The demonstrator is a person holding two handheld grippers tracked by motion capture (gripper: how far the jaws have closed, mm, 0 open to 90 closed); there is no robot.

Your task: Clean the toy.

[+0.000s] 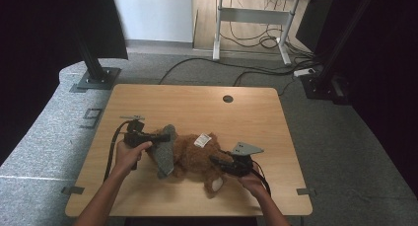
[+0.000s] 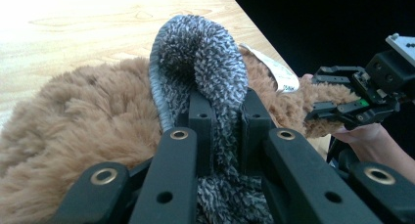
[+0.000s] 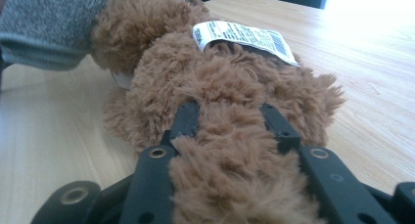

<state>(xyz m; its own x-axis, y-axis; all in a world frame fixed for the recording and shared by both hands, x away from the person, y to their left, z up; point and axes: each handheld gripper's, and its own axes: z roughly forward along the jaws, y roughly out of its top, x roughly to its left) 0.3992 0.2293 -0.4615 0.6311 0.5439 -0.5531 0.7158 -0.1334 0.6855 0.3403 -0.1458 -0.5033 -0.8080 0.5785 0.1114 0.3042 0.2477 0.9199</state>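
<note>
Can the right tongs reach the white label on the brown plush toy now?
Probably not at once: the right tongs are closed around a limb of the brown plush toy. The white label lies uncovered on top, so releasing first would free the way.

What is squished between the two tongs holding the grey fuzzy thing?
In the left gripper view, a fold of the grey knitted cloth sits pinched between the left tongs, draped over the brown teddy.

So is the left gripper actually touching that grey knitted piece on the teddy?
Touching. The left gripper view shows the left gripper with both jaws pressed into the grey knitted piece, the fabric bunched between them over the teddy.
</note>
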